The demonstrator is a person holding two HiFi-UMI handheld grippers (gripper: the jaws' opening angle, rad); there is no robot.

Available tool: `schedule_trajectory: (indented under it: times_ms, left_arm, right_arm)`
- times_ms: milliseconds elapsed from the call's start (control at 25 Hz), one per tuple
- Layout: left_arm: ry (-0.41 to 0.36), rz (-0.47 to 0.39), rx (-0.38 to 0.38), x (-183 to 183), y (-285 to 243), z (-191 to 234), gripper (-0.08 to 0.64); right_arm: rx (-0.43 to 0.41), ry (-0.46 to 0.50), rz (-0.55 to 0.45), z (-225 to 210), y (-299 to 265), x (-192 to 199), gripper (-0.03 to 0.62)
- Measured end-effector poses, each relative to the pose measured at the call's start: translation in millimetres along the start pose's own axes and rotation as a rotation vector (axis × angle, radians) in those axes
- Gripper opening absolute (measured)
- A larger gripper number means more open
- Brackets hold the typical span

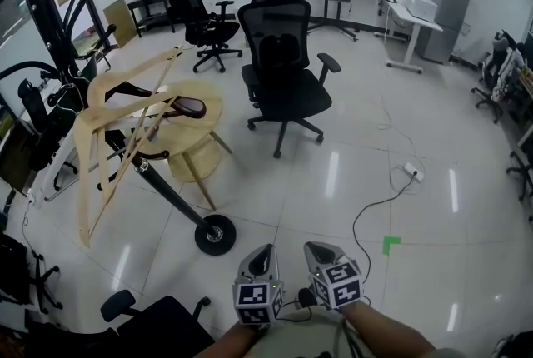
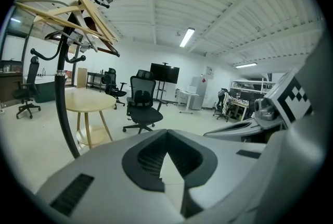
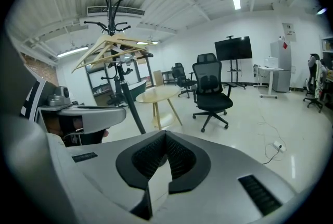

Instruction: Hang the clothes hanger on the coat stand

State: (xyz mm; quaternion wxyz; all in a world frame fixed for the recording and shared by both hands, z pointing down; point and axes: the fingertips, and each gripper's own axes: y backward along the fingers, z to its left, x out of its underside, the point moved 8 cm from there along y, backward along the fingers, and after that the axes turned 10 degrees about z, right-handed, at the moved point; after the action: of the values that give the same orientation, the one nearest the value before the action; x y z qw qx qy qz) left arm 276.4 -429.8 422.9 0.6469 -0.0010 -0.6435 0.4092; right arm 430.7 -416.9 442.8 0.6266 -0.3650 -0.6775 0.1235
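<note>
Both grippers are sitting closest, held low against the person's body with bare forearms coming up from below. The left gripper and right gripper are lying side by side, almost touching, with their tips pointing forward over the floor. In each gripper view, the left gripper and right gripper are showing their tongs pressed together with nothing between them. Well apart from them, up and to the left, the clothes hanger is hanging on the coat stand just under its top hooks. In the right gripper view the clothes hanger is showing its peak upward and its long wooden bar running roughly level, slightly tilted. I cannot tell whether it is one hanger or several overlapping. The stand's black pole is slanting down in the head view to a round base on the floor. A round wooden table is standing just behind the pole, and a black office chair is standing beside that. Shiny open floor is stretching between the grippers and the stand. To the right, a cable is trailing and a green mark is sitting on the tiles.
</note>
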Motion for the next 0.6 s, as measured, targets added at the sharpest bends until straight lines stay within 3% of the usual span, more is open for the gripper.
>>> schedule_trajectory:
  times_ms: [600]
  left_arm:
    - [-0.045, 0.021, 0.062, -7.5, -20.1, -15.4, 0.014]
  right_arm:
    - [0.026, -0.019, -0.009, -15.9, 4.1, 2.0, 0.0]
